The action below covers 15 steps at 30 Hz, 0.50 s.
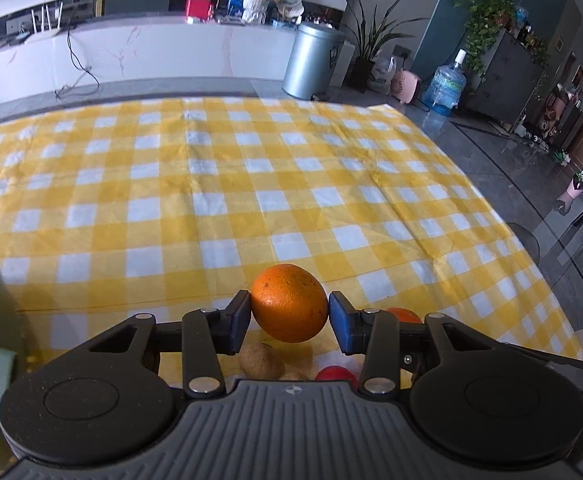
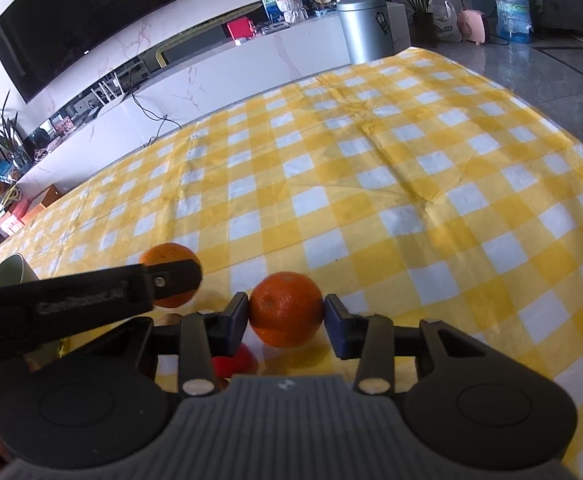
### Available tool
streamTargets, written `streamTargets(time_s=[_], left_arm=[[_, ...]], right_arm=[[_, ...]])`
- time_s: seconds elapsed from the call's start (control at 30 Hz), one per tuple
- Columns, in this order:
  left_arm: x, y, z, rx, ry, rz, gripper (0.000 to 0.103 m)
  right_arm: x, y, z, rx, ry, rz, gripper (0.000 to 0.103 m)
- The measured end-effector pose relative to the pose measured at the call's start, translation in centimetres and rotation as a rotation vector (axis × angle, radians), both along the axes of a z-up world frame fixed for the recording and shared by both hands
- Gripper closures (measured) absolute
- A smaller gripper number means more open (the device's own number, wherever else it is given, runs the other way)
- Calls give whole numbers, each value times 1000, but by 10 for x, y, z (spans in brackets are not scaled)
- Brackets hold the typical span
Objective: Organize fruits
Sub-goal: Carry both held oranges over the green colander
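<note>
1. Nearest the lens in the left wrist view we saw the left gripper (image 1: 289,317), its blue pads pressed on either side of an orange (image 1: 289,303), partly closed to the width of the fruit.
2. That orange looked slightly egg-shaped, its long axis tilted from upper left to lower right in the view; we could not tell where its stem end pointed.
3. It appeared to be held clear of the yellow-and-white checked cloth on the table (image 1: 211,184), near the table's close edge.
4. Below the left gripper we saw a tan round fruit (image 1: 262,361), a red fruit (image 1: 335,373) and part of another orange fruit (image 1: 403,315) lying on the cloth.
5. In the right wrist view the right gripper (image 2: 286,317) was likewise part-closed on a second orange (image 2: 286,309), both pads touching its sides.
6. This second orange was rounder, with a small stem mark showing on its upper left face.
7. To its left, in the same view, we saw the left gripper's finger crossing in front of the first orange, and a green bowl (image 2: 9,274) at the table's far left.
</note>
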<state>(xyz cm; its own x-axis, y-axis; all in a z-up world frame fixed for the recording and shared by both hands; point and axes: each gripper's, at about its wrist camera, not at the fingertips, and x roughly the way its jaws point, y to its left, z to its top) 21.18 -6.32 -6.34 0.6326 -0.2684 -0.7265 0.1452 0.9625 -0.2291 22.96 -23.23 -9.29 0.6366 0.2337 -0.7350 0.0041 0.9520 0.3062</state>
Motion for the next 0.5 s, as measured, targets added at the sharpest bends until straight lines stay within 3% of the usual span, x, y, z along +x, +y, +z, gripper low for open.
streamTargets(time_s=[0.33, 0.5], left_arm=[[-49, 36, 48, 35, -63, 99, 55], [-70, 62, 64, 26, -72, 157, 55]], right_arm=[[-30, 13, 26, 38, -185, 162, 65], [-48, 32, 39, 2, -279, 260, 65]])
